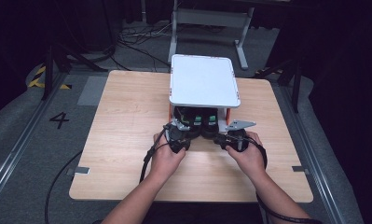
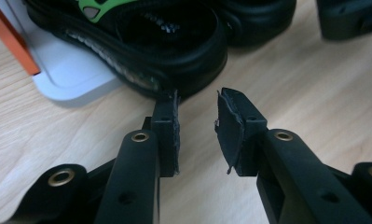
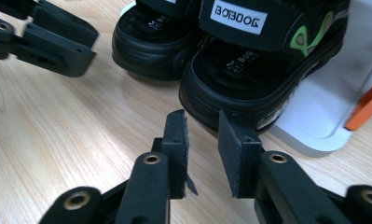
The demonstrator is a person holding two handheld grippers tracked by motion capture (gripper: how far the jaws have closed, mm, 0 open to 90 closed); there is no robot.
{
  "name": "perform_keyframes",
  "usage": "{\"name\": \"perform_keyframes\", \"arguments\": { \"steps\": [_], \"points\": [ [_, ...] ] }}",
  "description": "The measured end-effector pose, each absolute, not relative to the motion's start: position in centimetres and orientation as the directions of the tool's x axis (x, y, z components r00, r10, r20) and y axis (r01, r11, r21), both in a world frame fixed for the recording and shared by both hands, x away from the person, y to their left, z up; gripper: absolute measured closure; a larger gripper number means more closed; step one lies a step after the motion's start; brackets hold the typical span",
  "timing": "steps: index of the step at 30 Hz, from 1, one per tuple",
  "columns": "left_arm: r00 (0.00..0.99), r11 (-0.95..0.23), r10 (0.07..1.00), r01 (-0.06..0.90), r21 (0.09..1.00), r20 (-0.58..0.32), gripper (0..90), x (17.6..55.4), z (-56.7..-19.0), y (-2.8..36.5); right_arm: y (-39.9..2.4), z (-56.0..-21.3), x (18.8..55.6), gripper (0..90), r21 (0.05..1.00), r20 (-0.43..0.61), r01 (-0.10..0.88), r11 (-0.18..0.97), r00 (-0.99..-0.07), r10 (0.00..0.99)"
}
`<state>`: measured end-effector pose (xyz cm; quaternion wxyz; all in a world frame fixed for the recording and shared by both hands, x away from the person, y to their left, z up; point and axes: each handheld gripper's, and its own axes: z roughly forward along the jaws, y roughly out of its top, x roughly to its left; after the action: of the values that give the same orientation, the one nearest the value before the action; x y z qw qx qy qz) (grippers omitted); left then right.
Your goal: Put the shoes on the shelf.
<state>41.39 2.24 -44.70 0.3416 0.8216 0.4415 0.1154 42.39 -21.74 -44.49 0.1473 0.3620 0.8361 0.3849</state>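
Both tools are held open: the left tool (image 2: pixel 197 123) just short of one black sandal's (image 2: pixel 141 42) heel, the right tool (image 3: pixel 203 140) before the other sandal (image 3: pixel 263 70); each heel rim should be squarely straddled before closing.

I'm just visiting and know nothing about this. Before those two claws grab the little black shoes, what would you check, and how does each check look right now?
1. Left gripper open: ok, a clear gap between its pads.
2. Right gripper open: ok, its pads are apart too.
3. Left gripper lined up with a sandal: ok, the heel rim sits just beyond its tips.
4. Right gripper lined up with the other sandal: ok, the heel is just ahead of its tips.
5. Sandals free to slide off the white shelf: cannot tell, their fronts are hidden under its top.
6. Grippers clear of each other: ok, bare wooden table lies between them.
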Motion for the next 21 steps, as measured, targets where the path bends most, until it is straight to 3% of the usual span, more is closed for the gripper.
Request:
{"name": "perform_keyframes", "arguments": {
  "steps": [7,15,21],
  "points": [
    [0.562,-0.377,0.816,0.695,0.613,-0.135,69.6,42.7,-44.5,2.0,-21.2,-45.1,43.1,76.7,0.746,0.051,0.503,0.436,-0.696,0.716],
    [0.498,-0.354,0.867,0.648,0.675,-0.024,63.2,44.6,-45.4,2.2,-20.3,-45.7,44.4,80.9,0.773,0.09,0.497,0.394,-0.701,0.708],
    [0.459,-0.304,0.887,0.651,0.696,-0.042,57.3,46.4,-45.9,2.2,-19.2,-46.0,45.7,80.9,0.779,0.089,0.496,0.385,-0.694,0.714]
  ]
}}
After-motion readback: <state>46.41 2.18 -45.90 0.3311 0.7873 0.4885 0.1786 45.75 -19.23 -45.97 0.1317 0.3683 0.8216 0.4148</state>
